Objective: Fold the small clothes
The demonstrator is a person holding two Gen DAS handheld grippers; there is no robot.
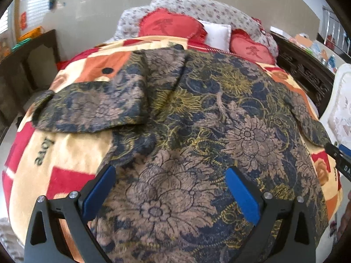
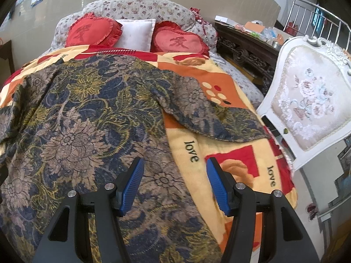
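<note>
Left claw (image 1: 171,194) released, hovering over floral shirt (image 1: 197,131), frame centre. Right claw (image 2: 174,185) released, straddling shirt's right edge. Shirt lies flat on bed blanket (image 2: 219,153). Step: starting fold; next likely grab right sleeve (image 2: 219,118), fold inward.

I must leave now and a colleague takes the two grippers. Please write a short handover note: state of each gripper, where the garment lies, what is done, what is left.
Left gripper: open, empty, over the garment's near part.
Right gripper: open, empty, over the garment's right edge.
Floral shirt: spread flat on the blanket.
Done: left sleeve seems partly turned over itself.
Left: right sleeve lies stretched out on the blanket; fold it in, then fold the body.
</note>
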